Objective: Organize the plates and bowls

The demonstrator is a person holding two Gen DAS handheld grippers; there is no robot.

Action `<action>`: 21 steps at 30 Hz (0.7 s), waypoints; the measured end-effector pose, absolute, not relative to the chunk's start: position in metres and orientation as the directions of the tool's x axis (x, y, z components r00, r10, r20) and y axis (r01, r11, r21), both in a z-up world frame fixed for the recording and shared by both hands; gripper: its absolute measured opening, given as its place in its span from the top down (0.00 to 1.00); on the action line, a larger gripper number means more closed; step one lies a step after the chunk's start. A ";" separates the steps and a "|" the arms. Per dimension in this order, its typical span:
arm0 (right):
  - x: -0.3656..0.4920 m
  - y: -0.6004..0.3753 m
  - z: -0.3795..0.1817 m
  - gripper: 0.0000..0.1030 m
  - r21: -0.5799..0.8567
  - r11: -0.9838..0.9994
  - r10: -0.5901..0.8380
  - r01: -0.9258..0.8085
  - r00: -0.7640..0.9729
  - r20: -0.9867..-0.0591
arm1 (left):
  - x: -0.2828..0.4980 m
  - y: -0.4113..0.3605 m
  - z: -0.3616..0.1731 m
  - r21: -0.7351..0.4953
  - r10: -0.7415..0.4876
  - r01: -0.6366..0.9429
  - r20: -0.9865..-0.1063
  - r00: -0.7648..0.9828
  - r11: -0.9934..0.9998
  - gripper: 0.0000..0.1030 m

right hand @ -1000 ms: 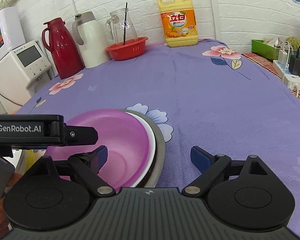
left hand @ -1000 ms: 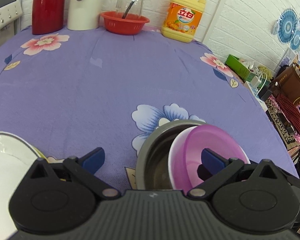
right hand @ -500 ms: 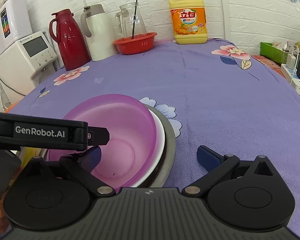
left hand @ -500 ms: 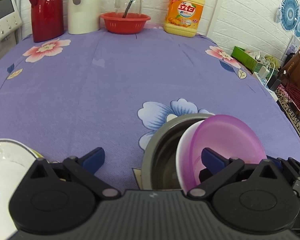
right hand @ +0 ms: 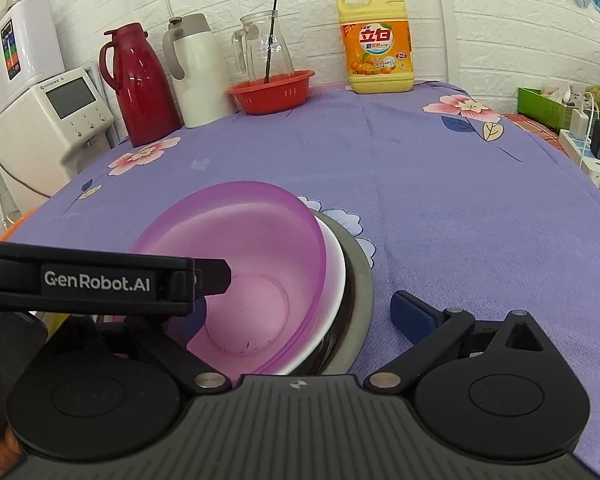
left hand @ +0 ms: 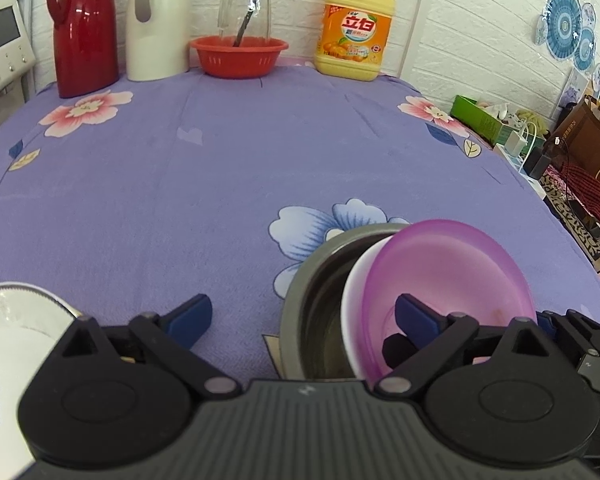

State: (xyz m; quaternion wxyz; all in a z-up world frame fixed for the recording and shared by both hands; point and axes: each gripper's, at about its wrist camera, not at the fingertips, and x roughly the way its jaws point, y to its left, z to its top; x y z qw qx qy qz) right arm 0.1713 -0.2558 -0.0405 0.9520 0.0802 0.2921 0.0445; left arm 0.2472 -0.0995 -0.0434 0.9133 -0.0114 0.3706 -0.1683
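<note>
**Nesting Check: Stack Lifts in Frame as Both Grippers Back Away**

Comparing the current views with those a second ago, the nested stack now sits higher in each frame, and more purple cloth shows ahead of the fingers; both cameras appear to have drawn back and tipped up slightly.

1. Stack location. In the right wrist view the purple plastic bowl [right hand: 256, 280] lies lower centre, tilted, inside a white bowl [right hand: 334, 276], which sits in a steel bowl [right hand: 360, 296]. The order of nesting matches the earlier frames.
2. Right gripper [right hand: 296, 312]. Jaws spread wide; the left finger is partly hidden behind the other tool, the right finger is over bare cloth. Nothing is gripped.
3. Left gripper [left hand: 300, 316]. Jaws spread wide, nothing between them. The right finger overlaps the purple bowl's rim at lower right of its view; contact cannot be confirmed.
4. Remaining item. A white plate [left hand: 8, 332] with a patterned rim sits at the lower left of the left wrist view, apart from the stack.

Judgement: the bowls look grouped; the plate is probably next.

Surface and room: purple floral tablecloth [right hand: 440, 200]. Along the upper edge stand a red thermos [right hand: 140, 84], a white thermos [right hand: 196, 72], a glass pitcher [right hand: 264, 52] in a red basket [right hand: 272, 92], and a yellow detergent bottle [right hand: 376, 44], against a white brick wall [right hand: 500, 20]. A white appliance [right hand: 48, 128] stands at left.
</note>
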 end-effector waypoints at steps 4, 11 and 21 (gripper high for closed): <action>0.169 -0.262 -0.039 0.00 0.215 0.976 0.149 -0.034 0.824 -0.547 | 0.249 -0.097 -0.041 -0.173 -0.343 0.313 -0.680 0.648 0.934 0.04; 0.166 -0.264 -0.039 0.00 0.213 0.976 0.157 -0.042 0.814 -0.559 | 0.247 -0.105 -0.043 -0.155 -0.368 0.364 -0.676 0.639 0.918 0.13; 0.165 -0.256 -0.032 0.00 0.270 0.961 0.206 -0.057 0.799 -0.565 | 0.248 -0.106 -0.035 -0.317 -0.471 0.354 -0.682 0.559 0.880 0.49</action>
